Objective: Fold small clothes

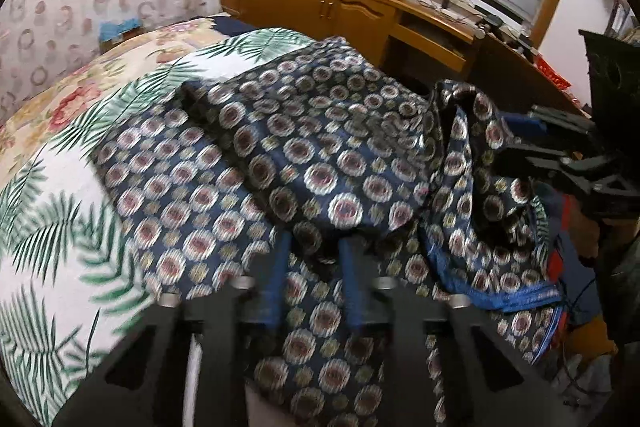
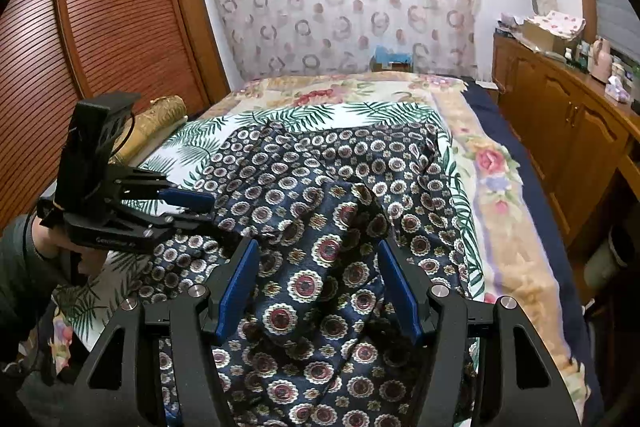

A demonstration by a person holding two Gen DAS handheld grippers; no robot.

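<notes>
Left gripper [image 2: 214,205] at 9 o'clock, fingers pinched on navy medallion garment [image 2: 320,227]. Right gripper [image 2: 318,283] jaws wide apart, gripping nothing, fabric bunched between them on palm-print sheet [image 2: 188,143].

One garment, two tongs, one bed

A single medallion-print navy garment [image 2: 320,227] lies on one bed [image 2: 500,187]; two tongs appear: the left tongs [image 2: 192,207] at nine o'clock, the right tongs [image 2: 320,291] at six.

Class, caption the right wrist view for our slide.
Open right claw over navy medallion-print garment; left claw pinches its edge.
</notes>
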